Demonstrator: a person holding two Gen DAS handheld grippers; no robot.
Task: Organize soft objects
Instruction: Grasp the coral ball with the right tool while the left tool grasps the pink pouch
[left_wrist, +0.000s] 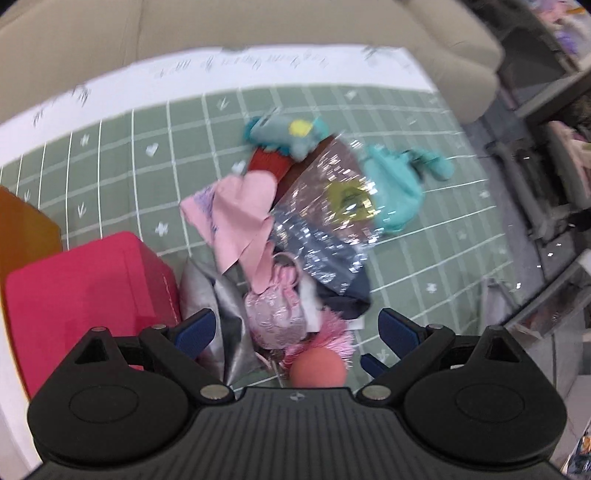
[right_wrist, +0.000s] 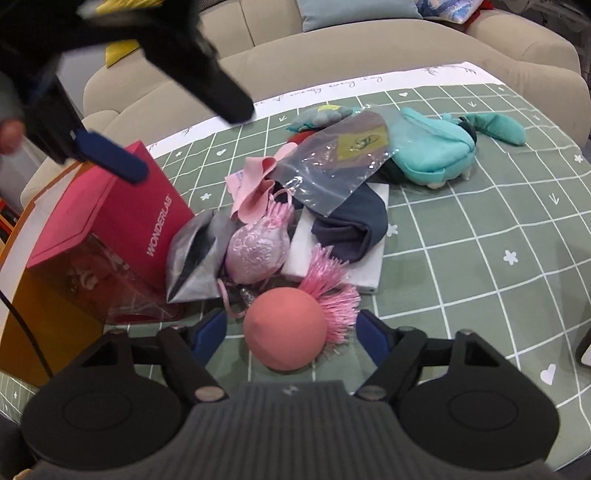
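Inspector: On the green checked tablecloth (right_wrist: 480, 236), the right gripper (right_wrist: 291, 332) hovers low with its jaws spread wide on either side of the salmon foam ball (right_wrist: 285, 328). No contact is visible.

Assessor: And the left gripper (left_wrist: 295, 334)?

Inspector: Raised above the pile, jaws spread, holding nothing. Its view is motion-blurred. It hangs over the red box (right_wrist: 122, 214) printed WONDERLAB at the table's left.

Assessor: How will the ball likely handle?

Inspector: Judged light and compressible, with a matte skin that should not slip. It is round and may roll away from a one-sided push, so the pads should close across its widest part, level with its centre.

Assessor: Anything in the way?

Inspector: The pink tassel (right_wrist: 332, 295) touches the ball's right side and could be caught under a pad. The pink brocade pouch (right_wrist: 256, 253) and a grey satin pouch (right_wrist: 195, 254) lie just behind.

Assessor: The remainder?

Inspector: A clear plastic bag (right_wrist: 332, 166), pink cloth (right_wrist: 255, 184), navy cloth (right_wrist: 354, 225) on a white pad (right_wrist: 365, 273), and a teal plush toy (right_wrist: 428, 147) lie unsorted farther back. Sorting appears to be at an early stage.
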